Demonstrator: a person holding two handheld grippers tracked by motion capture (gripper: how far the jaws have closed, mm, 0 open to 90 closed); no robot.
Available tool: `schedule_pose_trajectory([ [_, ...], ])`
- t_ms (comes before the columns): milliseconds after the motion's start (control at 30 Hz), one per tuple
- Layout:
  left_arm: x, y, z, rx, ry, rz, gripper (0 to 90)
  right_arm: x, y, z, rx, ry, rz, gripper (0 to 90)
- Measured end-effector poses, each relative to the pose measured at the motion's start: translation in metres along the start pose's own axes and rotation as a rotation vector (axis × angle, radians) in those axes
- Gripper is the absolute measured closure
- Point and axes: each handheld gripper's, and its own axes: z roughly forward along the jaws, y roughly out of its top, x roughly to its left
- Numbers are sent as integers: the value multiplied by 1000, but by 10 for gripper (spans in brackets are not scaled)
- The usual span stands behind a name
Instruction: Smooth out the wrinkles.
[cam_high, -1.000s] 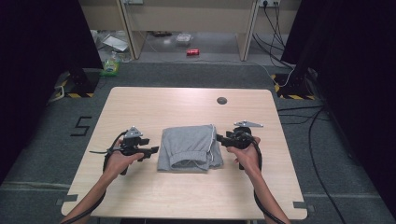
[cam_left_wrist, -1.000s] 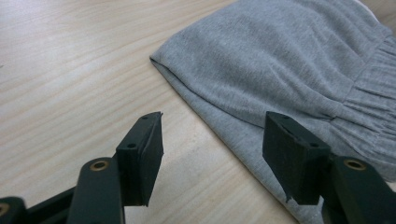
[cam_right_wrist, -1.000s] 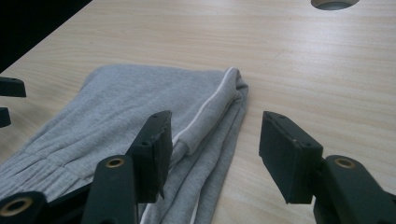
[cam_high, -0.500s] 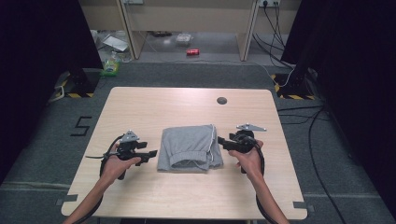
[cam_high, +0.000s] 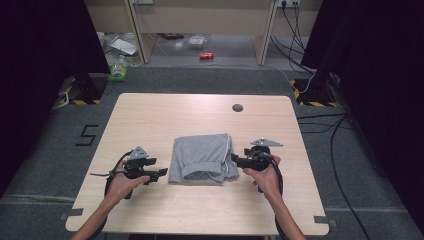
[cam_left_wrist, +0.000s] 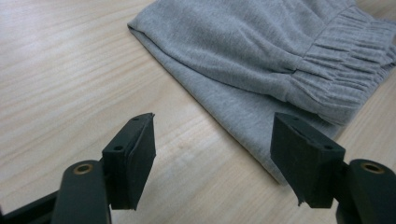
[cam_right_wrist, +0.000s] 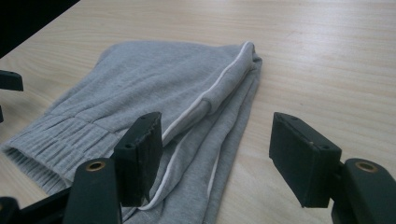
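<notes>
A folded pair of grey sweatpants (cam_high: 202, 157) lies flat in the middle of the wooden table (cam_high: 200, 112), its ribbed waistband toward the person. My left gripper (cam_high: 162, 172) sits just left of the garment, open, with bare wood between its jaws; the left gripper view shows the cloth's folded edge (cam_left_wrist: 224, 93) ahead of my left gripper (cam_left_wrist: 212, 154). My right gripper (cam_high: 235, 161) is at the garment's right edge, open. In the right gripper view the white side stripe (cam_right_wrist: 205, 95) of the sweatpants (cam_right_wrist: 154, 88) runs past my right gripper (cam_right_wrist: 217, 158).
A small dark round grommet (cam_high: 237, 107) sits near the table's far right. Behind the table are desk legs, cables (cam_high: 295, 20) and a red can (cam_high: 206, 55) on the floor. Wood lies bare around the garment.
My left gripper has drawn back toward the person and a little left of the sweatpants. The right gripper has barely shifted. The garment has not moved.
</notes>
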Motion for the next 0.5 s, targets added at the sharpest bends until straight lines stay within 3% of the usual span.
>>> schedule_pose_trajectory([
  [200, -9, -8, -1, -2, -6, 21, 284, 5, -2, -3, -3, 6, -16, 349],
  [500, -10, -33, -20, 3, -3, 20, 271, 8, -21, -18, 8, -1, -22, 343],
])
